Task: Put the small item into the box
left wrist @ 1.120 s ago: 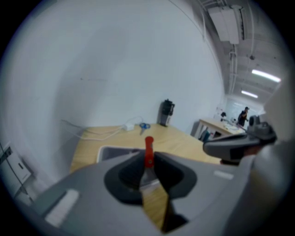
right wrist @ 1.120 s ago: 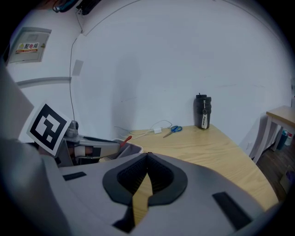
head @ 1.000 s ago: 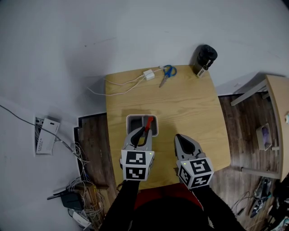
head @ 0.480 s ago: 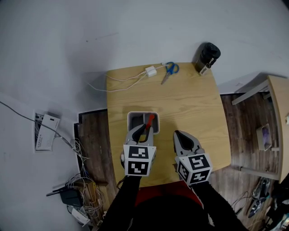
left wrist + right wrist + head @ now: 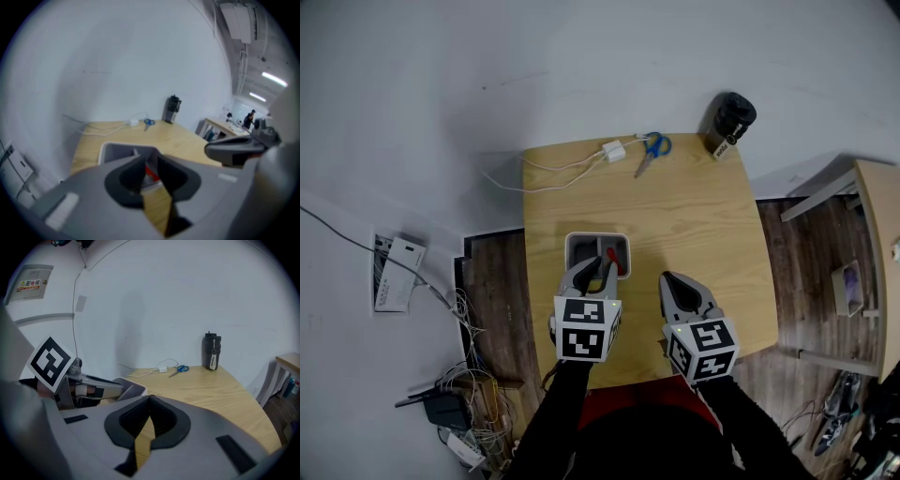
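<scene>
On the near half of the worktop (image 5: 694, 216), the grey box (image 5: 596, 237) holds the small red item (image 5: 613, 262), lying toward its 3 o'clock side. Left tongs (image 5: 595, 271) at the box's 6 o'clock rim, slightly apart, gripping nothing. Right tongs (image 5: 669, 280) at their 3 o'clock, closed, empty.

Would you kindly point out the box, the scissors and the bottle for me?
Box (image 5: 597, 237): head view, on its far rim.
Scissors (image 5: 653, 145): head view, on the blue handles.
Bottle (image 5: 730, 119): head view, on its black body.
</scene>
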`<state>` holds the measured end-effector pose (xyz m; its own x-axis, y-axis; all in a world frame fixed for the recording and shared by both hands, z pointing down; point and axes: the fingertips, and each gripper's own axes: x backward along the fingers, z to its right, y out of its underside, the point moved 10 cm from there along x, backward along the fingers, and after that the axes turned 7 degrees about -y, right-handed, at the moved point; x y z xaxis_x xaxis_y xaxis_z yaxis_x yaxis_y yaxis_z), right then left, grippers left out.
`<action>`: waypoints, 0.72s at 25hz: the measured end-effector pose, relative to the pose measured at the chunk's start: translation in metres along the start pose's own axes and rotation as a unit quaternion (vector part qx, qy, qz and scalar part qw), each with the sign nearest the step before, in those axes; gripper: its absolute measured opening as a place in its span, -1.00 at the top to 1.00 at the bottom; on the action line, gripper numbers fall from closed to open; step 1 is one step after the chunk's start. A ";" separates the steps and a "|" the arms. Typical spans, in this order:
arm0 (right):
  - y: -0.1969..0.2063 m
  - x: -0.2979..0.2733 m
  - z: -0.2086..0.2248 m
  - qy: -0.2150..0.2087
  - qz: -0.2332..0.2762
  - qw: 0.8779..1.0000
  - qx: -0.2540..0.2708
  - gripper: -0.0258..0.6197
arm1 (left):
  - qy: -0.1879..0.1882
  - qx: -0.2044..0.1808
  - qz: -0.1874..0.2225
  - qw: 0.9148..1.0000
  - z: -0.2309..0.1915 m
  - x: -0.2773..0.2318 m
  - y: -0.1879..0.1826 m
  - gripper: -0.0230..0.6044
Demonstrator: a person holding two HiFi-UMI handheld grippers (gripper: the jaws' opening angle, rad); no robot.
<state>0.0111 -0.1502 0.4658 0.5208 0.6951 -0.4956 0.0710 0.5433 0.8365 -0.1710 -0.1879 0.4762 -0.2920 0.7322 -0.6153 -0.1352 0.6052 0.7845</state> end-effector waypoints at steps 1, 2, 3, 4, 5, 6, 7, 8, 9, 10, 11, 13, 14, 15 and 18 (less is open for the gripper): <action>0.000 0.000 0.000 0.000 0.000 1.000 0.000 0.90 | 0.002 0.002 -0.001 1.000 0.000 0.000 0.000 0.67; -0.001 0.000 -0.001 -0.001 0.001 1.000 0.000 0.90 | 0.005 0.004 -0.001 1.000 -0.001 0.000 0.000 0.67; -0.001 0.000 -0.001 -0.001 0.002 1.000 0.001 0.90 | 0.007 0.006 -0.002 1.000 -0.001 0.000 -0.001 0.67; -0.002 0.001 -0.001 -0.002 0.003 1.000 0.002 0.90 | 0.008 0.008 -0.002 1.000 -0.002 0.001 -0.001 0.67; -0.002 0.001 -0.002 -0.003 0.005 1.000 0.002 0.90 | 0.009 0.011 -0.002 1.000 -0.002 0.001 -0.001 0.67; -0.003 0.001 -0.003 -0.004 0.006 1.000 0.003 0.90 | 0.010 0.013 -0.001 1.000 -0.002 0.002 -0.001 0.68; -0.004 0.001 -0.004 -0.005 0.008 1.000 0.004 0.90 | 0.010 0.014 -0.001 1.000 -0.002 0.003 -0.002 0.68; -0.005 0.002 -0.005 -0.006 0.009 1.000 0.005 0.90 | 0.011 0.015 0.000 1.000 -0.002 0.004 -0.002 0.69; -0.006 0.002 -0.006 -0.007 0.010 1.000 0.007 0.90 | 0.011 0.016 0.002 1.000 -0.002 0.005 -0.003 0.70; -0.007 0.002 -0.006 -0.008 0.012 1.000 0.008 0.90 | 0.011 0.017 0.004 1.000 -0.003 0.006 -0.004 0.71; -0.009 0.003 -0.007 -0.010 0.013 1.000 0.009 0.90 | 0.011 0.017 0.006 1.000 -0.003 0.008 -0.006 0.73; -0.012 0.004 -0.009 -0.012 0.016 1.000 0.011 0.90 | 0.011 0.019 0.012 1.000 -0.004 0.011 -0.008 0.76; -0.014 0.004 -0.011 -0.013 0.017 1.000 0.012 0.90 | 0.012 0.019 0.015 1.000 -0.004 0.013 -0.009 0.77; -0.015 0.005 -0.013 -0.015 0.020 1.000 0.014 0.90 | 0.012 0.019 0.018 1.000 -0.005 0.016 -0.010 0.78; -0.019 0.009 -0.017 -0.018 0.027 0.999 0.020 0.90 | 0.015 0.023 0.029 0.999 -0.005 0.024 -0.012 0.81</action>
<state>-0.0005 -0.1462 0.4414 0.5558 0.7041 -0.4420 0.0757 0.4865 0.8704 -0.1814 -0.1792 0.4529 -0.3258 0.7576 -0.5656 -0.0738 0.5760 0.8141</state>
